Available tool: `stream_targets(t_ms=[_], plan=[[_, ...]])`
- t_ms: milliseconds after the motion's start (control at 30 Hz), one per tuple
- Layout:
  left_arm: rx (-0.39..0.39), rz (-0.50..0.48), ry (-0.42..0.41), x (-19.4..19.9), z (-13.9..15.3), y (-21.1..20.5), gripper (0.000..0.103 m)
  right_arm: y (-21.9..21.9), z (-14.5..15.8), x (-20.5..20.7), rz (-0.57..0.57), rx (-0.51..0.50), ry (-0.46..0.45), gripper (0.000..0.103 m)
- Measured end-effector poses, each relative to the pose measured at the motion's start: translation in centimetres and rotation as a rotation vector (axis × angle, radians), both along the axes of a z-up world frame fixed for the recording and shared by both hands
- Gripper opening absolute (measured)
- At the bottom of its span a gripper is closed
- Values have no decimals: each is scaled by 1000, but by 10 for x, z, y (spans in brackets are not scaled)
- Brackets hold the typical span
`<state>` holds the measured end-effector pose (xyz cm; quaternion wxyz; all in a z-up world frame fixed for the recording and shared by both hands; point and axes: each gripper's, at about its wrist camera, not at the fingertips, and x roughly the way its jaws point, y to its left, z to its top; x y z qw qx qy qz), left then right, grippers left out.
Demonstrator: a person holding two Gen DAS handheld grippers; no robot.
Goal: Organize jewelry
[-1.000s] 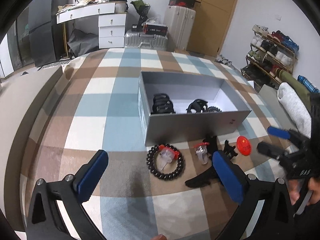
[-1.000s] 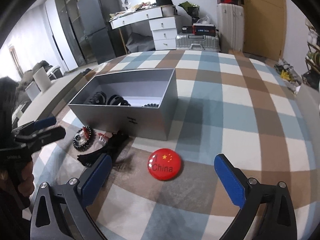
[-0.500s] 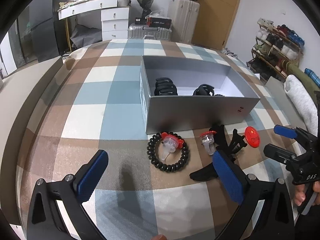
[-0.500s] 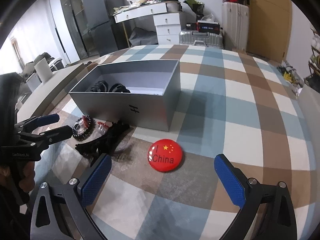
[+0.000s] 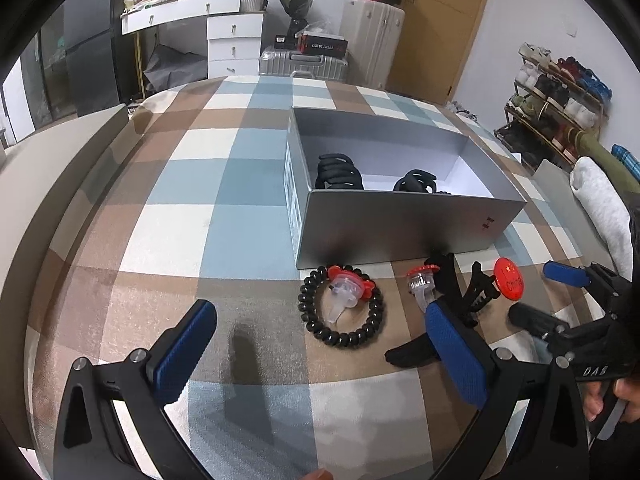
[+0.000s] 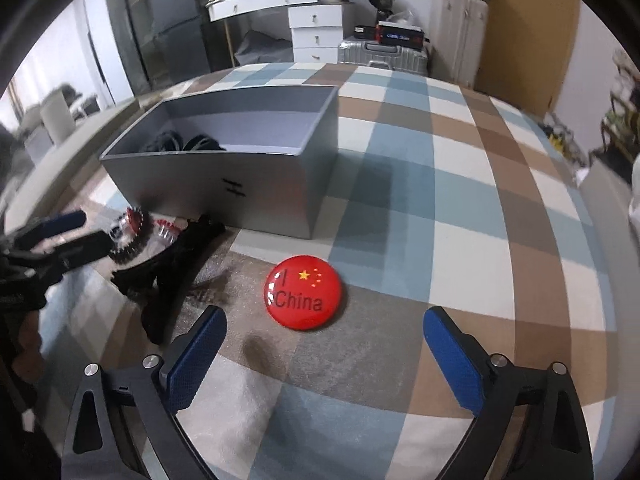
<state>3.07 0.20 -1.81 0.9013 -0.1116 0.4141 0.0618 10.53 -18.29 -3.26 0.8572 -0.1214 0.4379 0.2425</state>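
Note:
A grey open box (image 5: 404, 224) stands on the checked cloth and holds two black hair claws (image 5: 339, 172). In front of it lie a black coil hair tie (image 5: 340, 312) with a clear red-topped piece (image 5: 347, 288) inside it, a second clear red-topped piece (image 5: 420, 284), a black hair clip (image 5: 460, 292) and a red "China" badge (image 6: 305, 292). My left gripper (image 5: 320, 350) is open and empty, low just before the hair tie. My right gripper (image 6: 324, 350) is open and empty, low just before the badge. It also shows in the left wrist view (image 5: 540, 300).
The box (image 6: 224, 184) is behind the badge. The black clip (image 6: 176, 260) lies left of the badge, beside my left gripper (image 6: 76, 232). A sofa edge (image 5: 48, 168) runs along the left. A white dresser (image 5: 224, 32), suitcases (image 5: 372, 44) and a shoe rack (image 5: 560, 96) stand beyond.
Both grippers have come lower and closer to the cloth. The hair tie and the badge now look larger and nearer between the fingers. No object has moved.

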Motion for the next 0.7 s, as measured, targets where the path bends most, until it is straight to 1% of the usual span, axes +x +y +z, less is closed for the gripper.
stream_targets(t_ms=[167,300,500,600,700], plan=[[12,-2,4,-1,-2,-1,102,10,-6,-3,30,-39,-8,94],[2,0,6,-2,-3,0,102,8,-10,1,20,-21,6,93],[1,27,-5,-5,-3,0,102,5,-10,4,3,-7,-14,93],[-2,34,6,-6,-6,0,102,7,-10,5,-15,-6,-22,92],[-9,37,9,-5,-6,1,102,8,-10,6,-16,-3,-26,89]])
